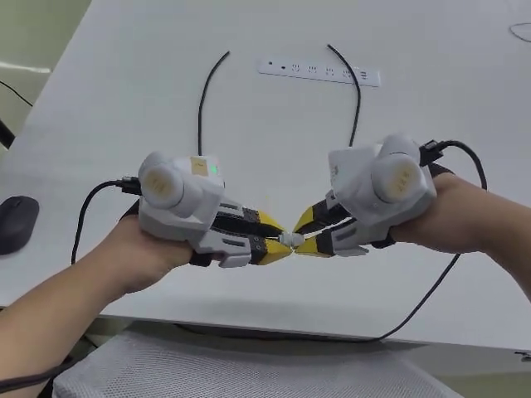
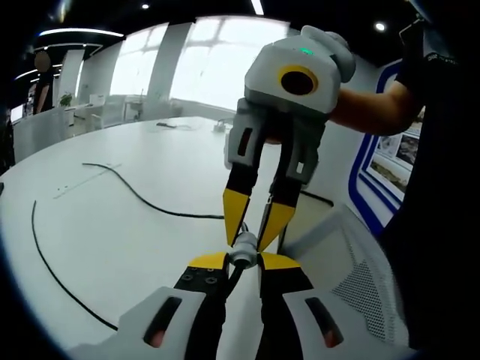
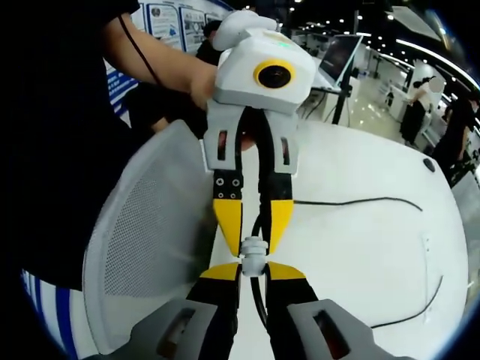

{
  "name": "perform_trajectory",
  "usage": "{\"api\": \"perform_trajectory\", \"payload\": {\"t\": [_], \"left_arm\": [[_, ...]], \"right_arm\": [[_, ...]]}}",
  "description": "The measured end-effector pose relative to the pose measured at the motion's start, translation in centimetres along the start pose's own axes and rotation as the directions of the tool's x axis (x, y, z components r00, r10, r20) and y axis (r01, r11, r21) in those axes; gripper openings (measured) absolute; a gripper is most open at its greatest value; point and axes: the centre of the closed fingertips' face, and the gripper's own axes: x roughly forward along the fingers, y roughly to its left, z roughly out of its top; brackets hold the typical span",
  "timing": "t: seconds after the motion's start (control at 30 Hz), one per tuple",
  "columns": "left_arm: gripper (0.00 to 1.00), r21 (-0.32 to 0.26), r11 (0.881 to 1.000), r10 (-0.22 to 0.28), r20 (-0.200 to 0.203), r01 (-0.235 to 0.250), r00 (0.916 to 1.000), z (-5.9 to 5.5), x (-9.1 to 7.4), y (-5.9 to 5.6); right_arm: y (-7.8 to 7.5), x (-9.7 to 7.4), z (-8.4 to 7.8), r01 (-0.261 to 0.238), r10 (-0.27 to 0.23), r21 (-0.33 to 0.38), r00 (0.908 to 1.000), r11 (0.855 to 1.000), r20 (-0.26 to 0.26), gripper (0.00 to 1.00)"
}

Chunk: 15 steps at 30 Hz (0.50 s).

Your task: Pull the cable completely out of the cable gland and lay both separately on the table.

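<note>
Our left tool [image 1: 279, 240] and right tool [image 1: 304, 234] look the same. Each has a pale grey housing with a round cream cap [image 1: 162, 184] behind the tool, and two black arms that end in yellow wedge tips [image 1: 267, 222]. Just behind the yellow part we see small silver screws [image 3: 225, 181], and the grey bases carry narrow red slots [image 3: 222, 144]. A green light [image 1: 213, 170] glows on the left housing. A black cable [image 1: 91, 199] leaves the back of each housing. We wear a black sleeve [image 2: 431, 82].

power strip [image 1: 319, 72], mouse [image 1: 17, 222], mesh chair [image 1: 249, 369]
</note>
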Motion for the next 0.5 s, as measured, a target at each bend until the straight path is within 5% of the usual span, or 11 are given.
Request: {"api": "perform_trajectory", "payload": {"t": [0.27, 0.5], "left_arm": [[0.15, -0.001, 1.0, 0.008, -0.013, -0.008, 0.9999, -0.09, -0.27, 0.17], [0.15, -0.004, 1.0, -0.001, -0.002, 0.001, 1.0, 0.23, -0.29, -0.15]], "right_arm": [[-0.05, 0.1, 0.11, 0.038, -0.036, -0.04, 0.9987, 0.998, 0.037, 0.08], [-0.05, -0.46, 0.57, 0.007, -0.023, 0.096, 0.9856, 0.995, 0.167, 0.08]]}}
